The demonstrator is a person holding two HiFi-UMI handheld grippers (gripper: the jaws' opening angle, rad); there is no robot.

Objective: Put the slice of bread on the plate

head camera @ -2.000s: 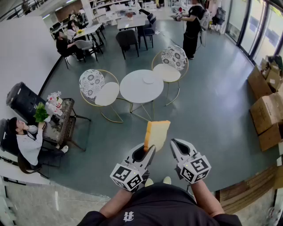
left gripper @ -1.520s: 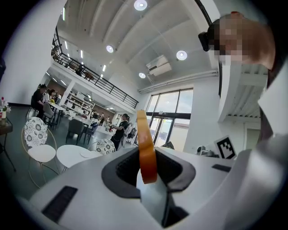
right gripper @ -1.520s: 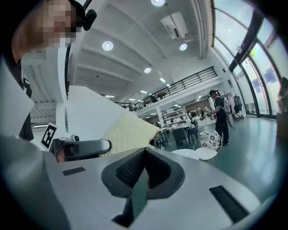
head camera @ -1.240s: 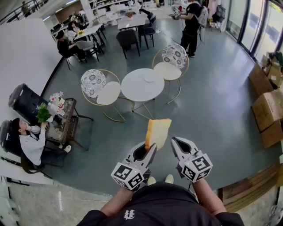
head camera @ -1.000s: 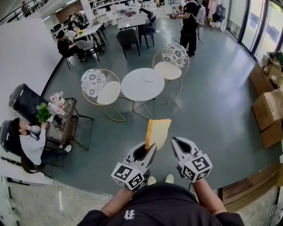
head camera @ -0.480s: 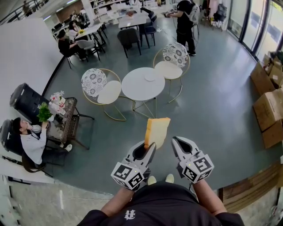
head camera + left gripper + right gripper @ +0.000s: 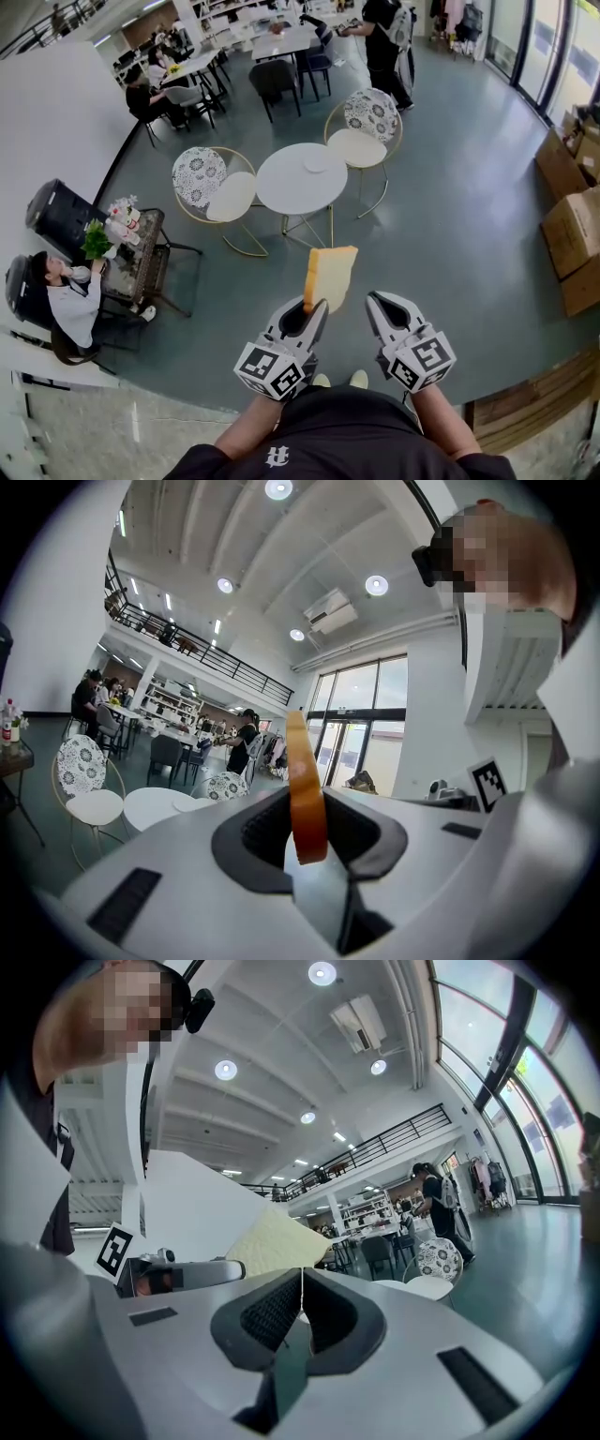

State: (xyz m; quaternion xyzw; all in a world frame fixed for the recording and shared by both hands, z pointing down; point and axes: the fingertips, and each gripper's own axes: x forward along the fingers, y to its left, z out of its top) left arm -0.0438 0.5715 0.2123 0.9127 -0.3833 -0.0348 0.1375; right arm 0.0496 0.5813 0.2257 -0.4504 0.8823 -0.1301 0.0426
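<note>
A slice of bread (image 7: 330, 276) with a tan crust stands upright in my left gripper (image 7: 318, 307), which is shut on its lower edge. In the left gripper view the bread (image 7: 305, 789) shows edge-on between the pads. My right gripper (image 7: 374, 300) hangs level beside it on the right, jaws shut with nothing between them (image 7: 301, 1305); from there the bread (image 7: 272, 1241) shows to the left. A small white plate (image 7: 316, 165) lies on a round white table (image 7: 291, 192) further ahead, well beyond both grippers.
Two patterned chairs (image 7: 208, 184) (image 7: 362, 131) flank the round table. A side table with flowers (image 7: 122, 246) and a seated person (image 7: 66, 300) are at the left. Cardboard boxes (image 7: 570, 234) stand at the right. A person (image 7: 380, 42) stands at the back.
Both grippers have edged forward a little, the bread still held in the left one. The standing person at the back has walked leftwards.
</note>
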